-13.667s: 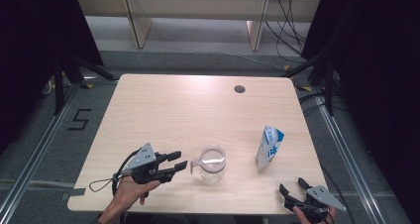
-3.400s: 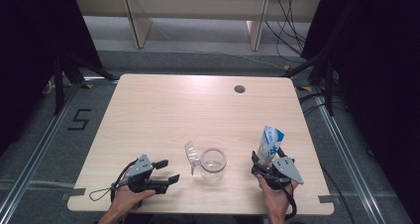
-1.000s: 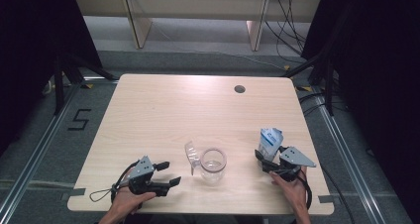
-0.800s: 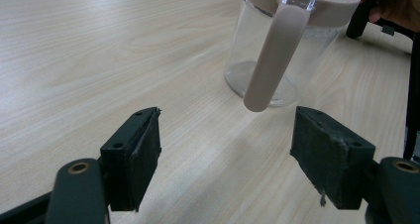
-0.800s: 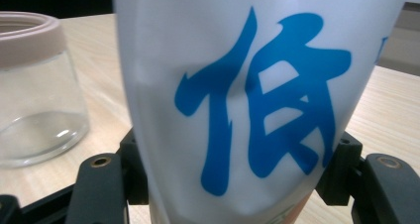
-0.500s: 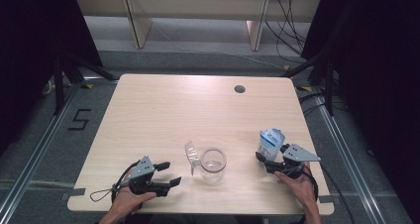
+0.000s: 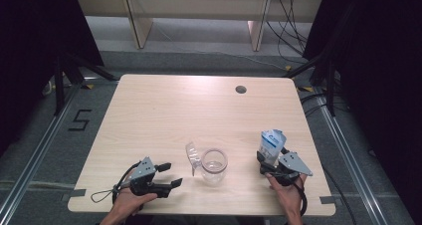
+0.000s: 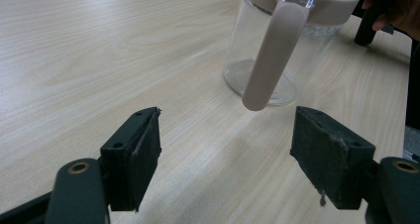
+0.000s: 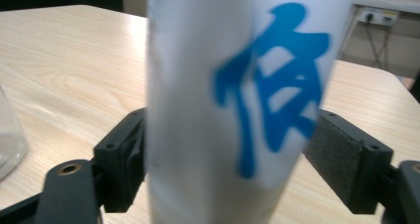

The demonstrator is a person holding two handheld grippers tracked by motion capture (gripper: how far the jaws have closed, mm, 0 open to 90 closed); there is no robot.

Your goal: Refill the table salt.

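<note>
Pouch axis: the white pouch (image 7: 271, 144) is stood upright near the worktop's (image 7: 199, 110) 4 o'clock edge, its long axis vertical and its top tipped slightly toward 11 o'clock.
Pouch look: a white body with blue print is seen, blurred in the right gripper view (image 9: 242, 110).
Writing: one large blue character is shown on the pouch; it cannot be read with certainty.
Right gripper: the right gripper (image 7: 268, 161) is set around the pouch's lower part, jaws at either side; whether the right-hand pad touches cannot be told.
Left gripper: the left gripper (image 7: 171, 175) is held at 7 o'clock, jaws wide apart and empty.
Jar: a clear jar (image 7: 214, 164) with a pinkish rim and hanging strap (image 8: 272, 55) is placed between the grippers.
</note>
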